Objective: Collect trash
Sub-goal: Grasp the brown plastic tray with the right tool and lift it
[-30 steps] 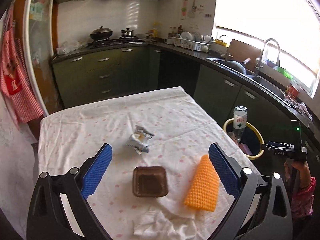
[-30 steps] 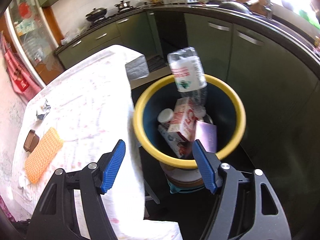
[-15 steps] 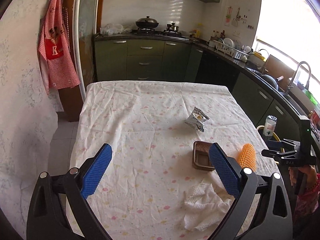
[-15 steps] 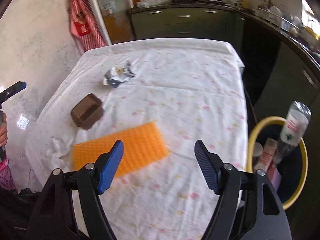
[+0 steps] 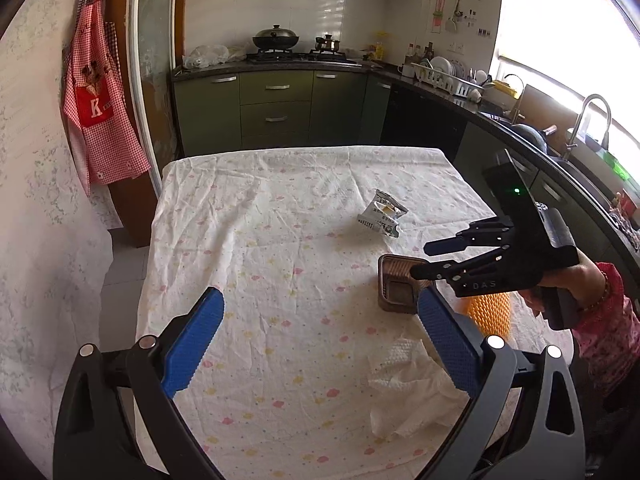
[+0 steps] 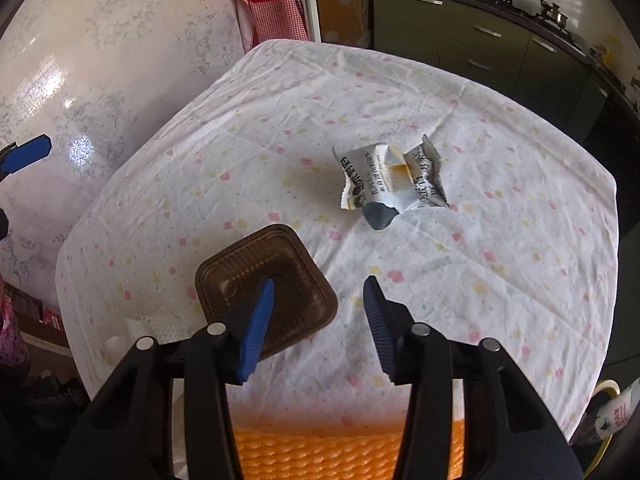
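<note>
A brown plastic tray (image 6: 248,276) lies on the flowered tablecloth, and my right gripper (image 6: 319,284) hovers over it. Its jaws are closing, with the left finger above the tray's inside and the right finger past the tray's rim. The pads do not press on anything. From the left wrist view the right gripper (image 5: 420,259) points down at the brown tray (image 5: 400,288). A crumpled white wrapper (image 6: 392,180) lies farther out on the cloth, also the wrapper (image 5: 382,216) here. My left gripper (image 5: 320,336) stands open over bare cloth, holding nothing.
An orange mesh mat (image 6: 348,448) lies just under the right gripper, and a white paper towel (image 5: 412,392) sits near the table's front edge. A yellow-rimmed bin (image 6: 606,388) with a bottle (image 6: 616,412) stands off the table's right side. Kitchen cabinets (image 5: 276,108) line the back.
The right gripper swung from above the bin across the table to the brown tray, and its jaws narrowed. The left gripper's view shifted leftward, then held still.
</note>
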`<state>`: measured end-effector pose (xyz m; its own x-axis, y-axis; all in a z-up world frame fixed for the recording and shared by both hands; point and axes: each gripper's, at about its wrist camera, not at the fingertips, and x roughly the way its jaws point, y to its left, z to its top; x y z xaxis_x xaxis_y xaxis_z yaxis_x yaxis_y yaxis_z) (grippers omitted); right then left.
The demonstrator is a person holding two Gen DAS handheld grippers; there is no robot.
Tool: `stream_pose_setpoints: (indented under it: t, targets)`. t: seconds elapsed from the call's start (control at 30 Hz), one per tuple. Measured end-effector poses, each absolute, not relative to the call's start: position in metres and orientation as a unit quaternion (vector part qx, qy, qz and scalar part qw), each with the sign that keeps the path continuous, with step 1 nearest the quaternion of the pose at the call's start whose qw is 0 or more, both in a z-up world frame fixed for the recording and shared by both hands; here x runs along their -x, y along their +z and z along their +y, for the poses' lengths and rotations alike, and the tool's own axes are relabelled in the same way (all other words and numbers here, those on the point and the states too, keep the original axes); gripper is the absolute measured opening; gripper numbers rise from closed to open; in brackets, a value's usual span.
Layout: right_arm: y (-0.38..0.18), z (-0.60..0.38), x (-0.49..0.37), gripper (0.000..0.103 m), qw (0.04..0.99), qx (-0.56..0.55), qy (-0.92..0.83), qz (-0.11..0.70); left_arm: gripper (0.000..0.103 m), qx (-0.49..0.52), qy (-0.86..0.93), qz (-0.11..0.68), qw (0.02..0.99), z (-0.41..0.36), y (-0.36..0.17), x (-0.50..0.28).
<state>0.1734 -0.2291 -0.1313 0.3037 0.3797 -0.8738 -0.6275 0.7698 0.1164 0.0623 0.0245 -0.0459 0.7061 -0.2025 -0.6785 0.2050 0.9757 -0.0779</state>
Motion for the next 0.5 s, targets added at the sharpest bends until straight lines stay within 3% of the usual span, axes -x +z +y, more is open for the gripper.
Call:
stream_pose_setpoints:
  t: [0.2,0.23,0.3,0.33,0.5]
  targets:
    - [-0.143,-0.226,-0.183,0.041,0.787,0.121,0.319,0.514,0.096,-0.006,-0.116,0.377,0.919,0.017,-0.052,-0.069]
    - [-0.144,-0.226,-0.184,0.038,0.788,0.118,0.317,0.515,0.096,-0.006,-0.117,0.379,0.918,0.017,-0.053,-0.07]
    - [-0.145,-0.226,-0.184,0.019,0.79,0.117,0.314,0.514,0.096,-0.007,-0.118,0.382,0.917,0.015,-0.055,-0.072]
    - [-0.146,-0.226,-0.184,0.016,0.79,0.117,0.313,0.514,0.096,-0.008,-0.118,0.383,0.916,0.014,-0.056,-0.072]
    - [-0.144,-0.227,-0.181,0.009,0.793,0.116,0.314,0.509,0.096,-0.012,-0.117,0.386,0.915,0.011,-0.059,-0.073]
